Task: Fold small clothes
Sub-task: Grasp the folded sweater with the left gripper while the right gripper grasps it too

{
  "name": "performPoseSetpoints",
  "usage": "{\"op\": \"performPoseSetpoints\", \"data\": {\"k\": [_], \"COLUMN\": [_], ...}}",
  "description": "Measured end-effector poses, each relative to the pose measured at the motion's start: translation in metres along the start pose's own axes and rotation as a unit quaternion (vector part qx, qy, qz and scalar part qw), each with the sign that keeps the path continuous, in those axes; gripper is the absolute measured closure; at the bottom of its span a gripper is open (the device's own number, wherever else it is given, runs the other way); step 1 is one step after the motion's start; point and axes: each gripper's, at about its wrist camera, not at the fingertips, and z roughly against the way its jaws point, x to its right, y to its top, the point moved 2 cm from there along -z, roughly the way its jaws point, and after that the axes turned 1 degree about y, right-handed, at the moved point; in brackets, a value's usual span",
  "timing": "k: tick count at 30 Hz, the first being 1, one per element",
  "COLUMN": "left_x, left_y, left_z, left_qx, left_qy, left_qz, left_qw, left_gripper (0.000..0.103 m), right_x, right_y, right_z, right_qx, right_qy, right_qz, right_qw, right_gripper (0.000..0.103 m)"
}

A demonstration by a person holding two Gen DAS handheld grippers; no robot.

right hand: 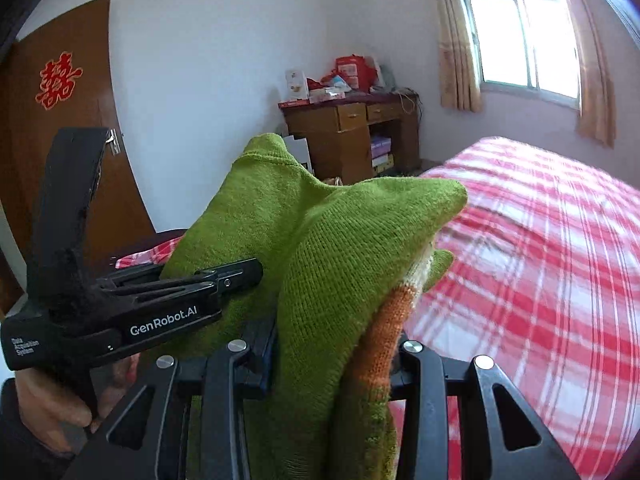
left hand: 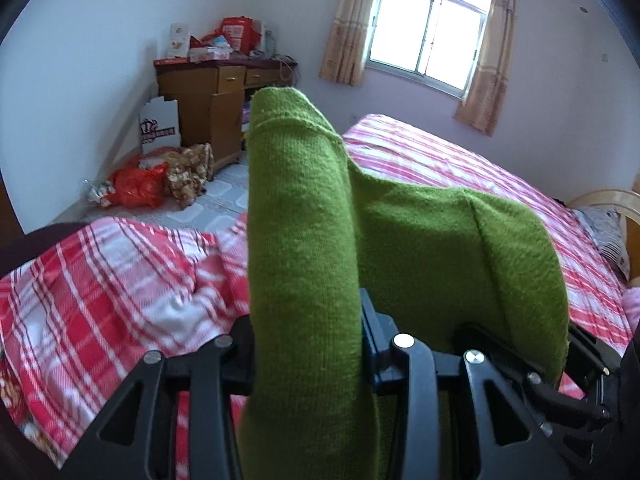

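A small green knitted garment (left hand: 304, 248) with an orange and cream part (right hand: 384, 320) is held up in the air above the bed. My left gripper (left hand: 308, 336) is shut on one edge of it; the cloth covers the fingertips. My right gripper (right hand: 336, 344) is shut on another bunched edge of the garment (right hand: 320, 264). The left gripper also shows in the right wrist view (right hand: 236, 276), close at the left, its fingers pinching the green cloth. Both grippers are side by side.
A bed with a red, pink and white plaid sheet (left hand: 460, 160) lies below and to the right. A wooden desk (left hand: 212, 96) with clutter stands in the corner, bags (left hand: 140, 188) on the floor beside it. A window (left hand: 428, 28) and a brown door (right hand: 72, 128) are beyond.
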Motion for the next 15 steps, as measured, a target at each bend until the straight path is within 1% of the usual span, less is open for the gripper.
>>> {"op": "performPoseSetpoints", "data": {"k": [2,4,6,7,9,10,12,13,15], "left_x": [-0.003,-0.005,-0.010,-0.010,-0.012,-0.016,-0.025,-0.029,-0.030], "left_y": [0.004,0.006,0.004,0.002,-0.002,-0.003,-0.003,-0.003,-0.002], "left_z": [-0.014,-0.037,-0.062,-0.072,-0.086,-0.091,-0.096,-0.099,-0.102], "left_qx": [0.005,0.001,-0.015,-0.026,-0.042,-0.047,-0.054,-0.058,-0.062], "left_qy": [0.011,0.028,0.049,0.059,0.070,0.071,0.060,0.056,0.063], "left_qz": [0.000,0.003,0.003,0.001,0.000,0.006,0.030,0.037,0.037], "left_qw": [0.9999,0.9996,0.9987,0.9979,0.9966,0.9963,0.9963,0.9960,0.9954], "left_gripper": [0.063,0.063,0.063,0.063,0.063,0.063,0.061,0.059,0.055], "right_x": [0.004,0.012,0.018,0.024,0.033,0.038,0.051,0.059,0.073], "right_y": [0.004,0.007,0.007,0.005,0.000,-0.001,-0.008,-0.010,-0.010], "right_z": [-0.014,-0.038,-0.063,-0.082,-0.106,-0.115,-0.131,-0.136,-0.144], "right_qx": [0.004,0.003,-0.007,-0.020,-0.039,-0.046,-0.059,-0.064,-0.073], "right_qy": [-0.002,-0.008,-0.018,-0.023,-0.031,-0.033,-0.032,-0.025,-0.006], "right_qz": [0.007,0.017,0.024,0.024,0.020,0.016,-0.002,-0.018,-0.057], "right_qw": [1.000,1.000,1.000,0.999,0.999,0.998,0.998,0.998,0.996], "right_gripper": [0.065,0.065,0.065,0.065,0.065,0.065,0.065,0.065,0.065]}}
